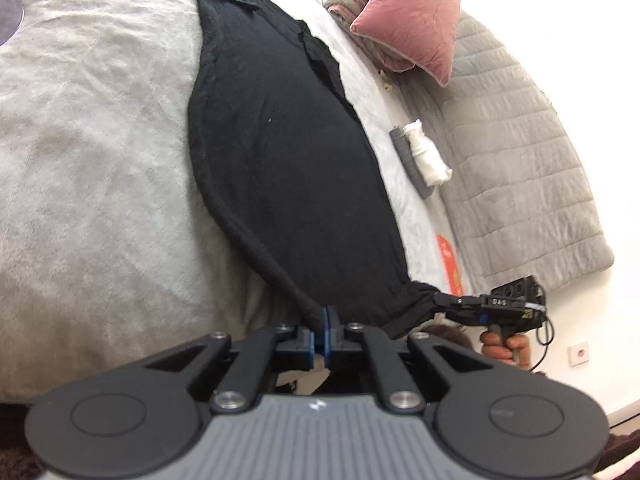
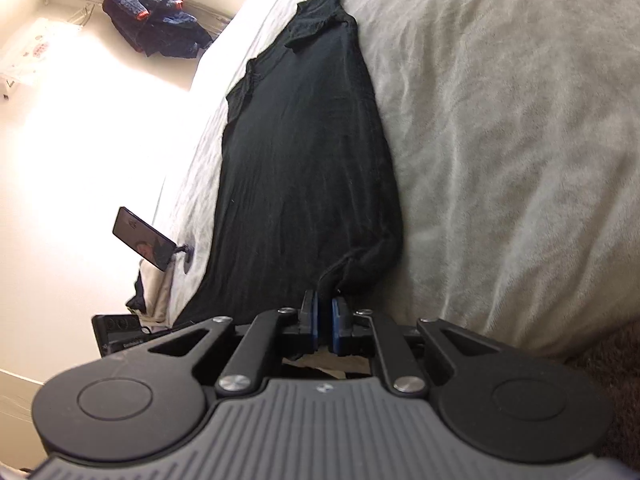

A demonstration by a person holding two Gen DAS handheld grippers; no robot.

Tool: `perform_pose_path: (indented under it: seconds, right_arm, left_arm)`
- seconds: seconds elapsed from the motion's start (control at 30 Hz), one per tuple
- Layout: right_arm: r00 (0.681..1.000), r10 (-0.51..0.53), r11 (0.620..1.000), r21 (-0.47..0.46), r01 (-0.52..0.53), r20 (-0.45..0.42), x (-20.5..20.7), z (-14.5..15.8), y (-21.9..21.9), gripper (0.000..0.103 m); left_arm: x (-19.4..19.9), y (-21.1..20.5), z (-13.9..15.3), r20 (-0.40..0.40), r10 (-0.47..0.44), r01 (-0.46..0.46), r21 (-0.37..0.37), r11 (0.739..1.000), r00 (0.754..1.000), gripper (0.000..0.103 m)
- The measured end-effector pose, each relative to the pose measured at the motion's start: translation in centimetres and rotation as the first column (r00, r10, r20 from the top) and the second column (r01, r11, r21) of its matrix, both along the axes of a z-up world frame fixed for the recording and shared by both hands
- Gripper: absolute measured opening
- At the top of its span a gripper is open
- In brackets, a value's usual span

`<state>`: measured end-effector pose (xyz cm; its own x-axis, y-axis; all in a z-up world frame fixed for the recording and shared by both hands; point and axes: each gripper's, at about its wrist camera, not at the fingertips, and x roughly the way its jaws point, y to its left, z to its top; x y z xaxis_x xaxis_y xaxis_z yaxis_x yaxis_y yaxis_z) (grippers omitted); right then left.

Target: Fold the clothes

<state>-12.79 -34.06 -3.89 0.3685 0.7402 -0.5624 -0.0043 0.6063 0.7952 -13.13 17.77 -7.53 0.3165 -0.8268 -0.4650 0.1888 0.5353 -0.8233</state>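
Observation:
A long black garment [image 1: 288, 152] lies flat along the grey bed cover [image 1: 92, 160]. At its near end, my left gripper [image 1: 326, 320] is shut on the rolled hem at one corner. The other near corner is bunched in my right gripper [image 1: 440, 302], which a hand [image 1: 504, 346] holds at the lower right. In the right wrist view the same garment [image 2: 304, 160] stretches away from me, and my right gripper [image 2: 325, 308] is shut on its gathered corner, with cloth pinched between the blue pads [image 2: 340, 316].
A pink pillow [image 1: 412, 16] and a grey quilted blanket [image 1: 520, 160] lie beyond the garment, with a white rolled cloth [image 1: 426, 152] near them. A phone on a mount [image 2: 142, 240] stands at the bed's edge. Dark clothes [image 2: 156, 20] are piled by the wall.

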Motion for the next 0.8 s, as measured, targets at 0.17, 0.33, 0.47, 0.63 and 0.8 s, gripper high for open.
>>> perform_pose_path:
  seconds: [0.17,0.33,0.47,0.63,0.8]
  right_arm:
    - [0.998,-0.056,0.997,0.053,0.054,0.033,3.6,1.0,-0.1,0.009]
    - [0.992,-0.12,0.992,0.051,0.118,0.046,8.6,0.6,-0.1,0.009]
    - [0.985,-0.166,0.984,0.064,0.164,0.041,12.5,-0.3,0.1,0.009]
    - [0.981,-0.192,0.98,0.05,0.191,0.028,15.8,-1.9,0.1,0.009]
    - [0.974,-0.225,0.973,0.065,0.223,0.021,16.8,-3.8,-0.8,0.01]
  left_arm:
    - [2.7,1.1,0.2,-0.01,0.142,-0.142,-0.107,0.984,0.99,0.004]
    - [7.0,1.7,0.6,0.01,0.28,-0.279,-0.075,0.957,0.96,0.004]
    - [10.7,1.0,0.9,0.04,0.332,-0.332,0.009,0.943,0.942,0.004]
    - [13.6,0.9,0.3,0.053,0.357,-0.359,0.052,0.932,0.933,0.004]
    - [14.5,1.6,-1.3,0.05,0.382,-0.384,0.049,0.922,0.923,0.004]
